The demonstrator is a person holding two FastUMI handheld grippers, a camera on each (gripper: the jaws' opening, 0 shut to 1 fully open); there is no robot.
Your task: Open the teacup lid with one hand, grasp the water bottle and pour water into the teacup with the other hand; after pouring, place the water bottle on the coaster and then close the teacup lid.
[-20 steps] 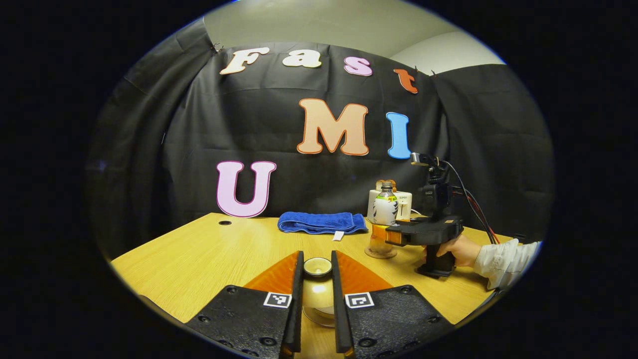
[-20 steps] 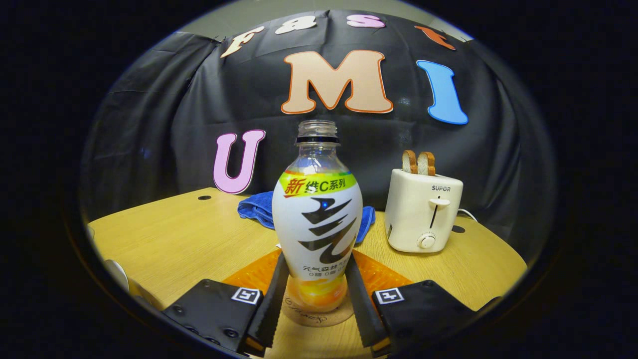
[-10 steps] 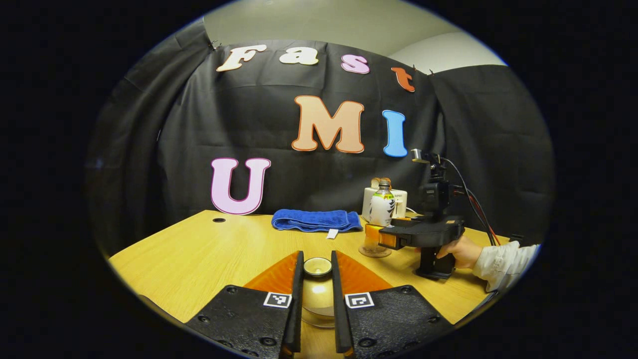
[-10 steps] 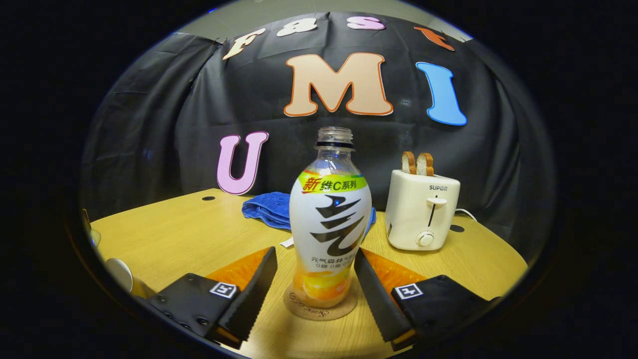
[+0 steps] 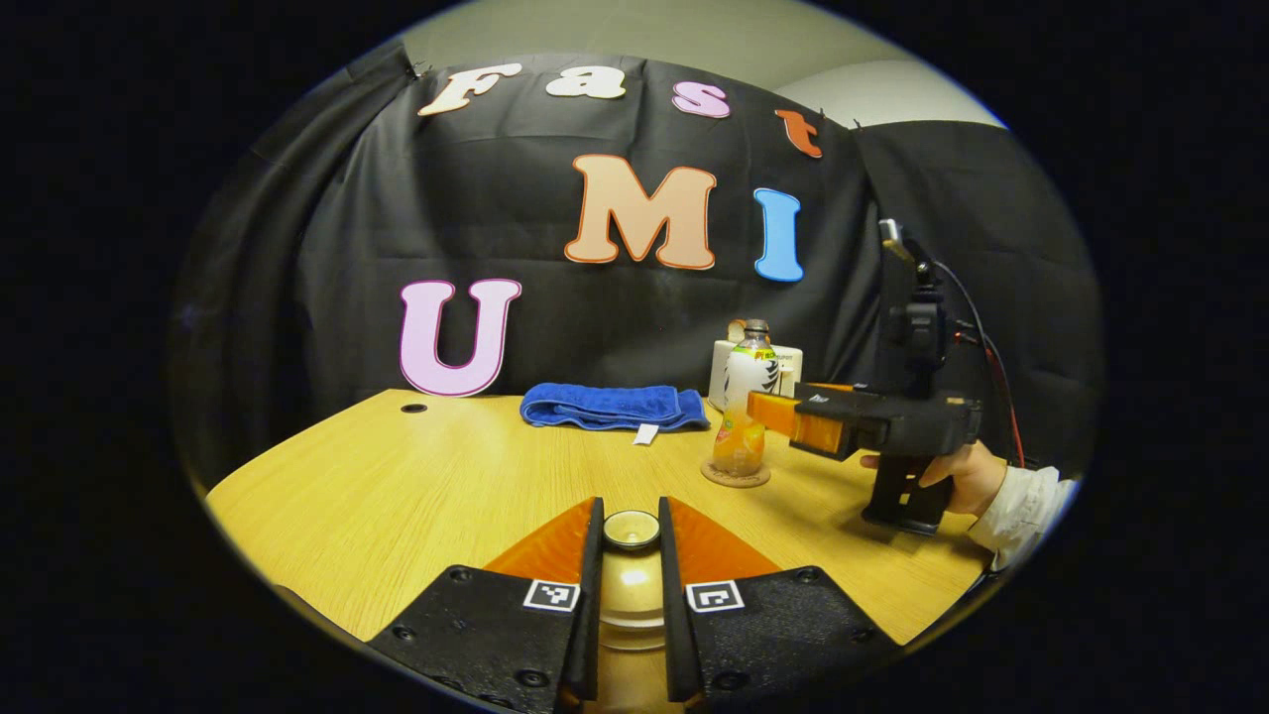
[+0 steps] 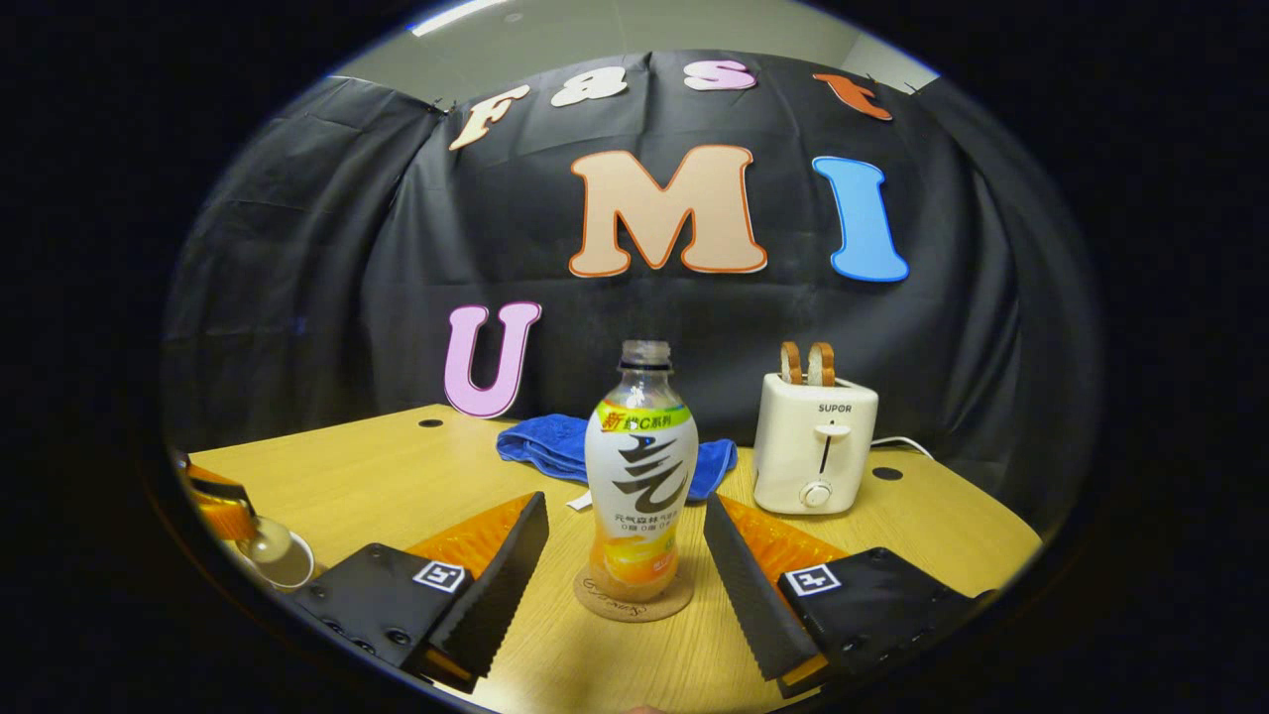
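The water bottle (image 6: 639, 476), uncapped and white-labelled with orange liquid low inside, stands upright on the round cork coaster (image 6: 633, 598). My right gripper (image 6: 625, 508) is open, its fingers drawn back on either side and not touching the bottle. In the left gripper view the bottle (image 5: 746, 397) and coaster (image 5: 735, 475) sit mid-right, with the right gripper (image 5: 793, 421) beside them in a person's hand (image 5: 957, 474). My left gripper (image 5: 631, 555) is shut on the teacup lid (image 5: 631, 531) by its round knob. The lid (image 6: 273, 555) also shows at the far left edge.
A white toaster (image 6: 815, 441) with two bread slices stands at the back right. A folded blue towel (image 6: 555, 446) lies behind the bottle by the wall. The wooden table (image 5: 397, 486) has a small hole at its far left corner.
My right gripper opened, let go of the bottle and pulled back; the bottle stays on the coaster. My left gripper keeps its hold on the lid and has shifted slightly.
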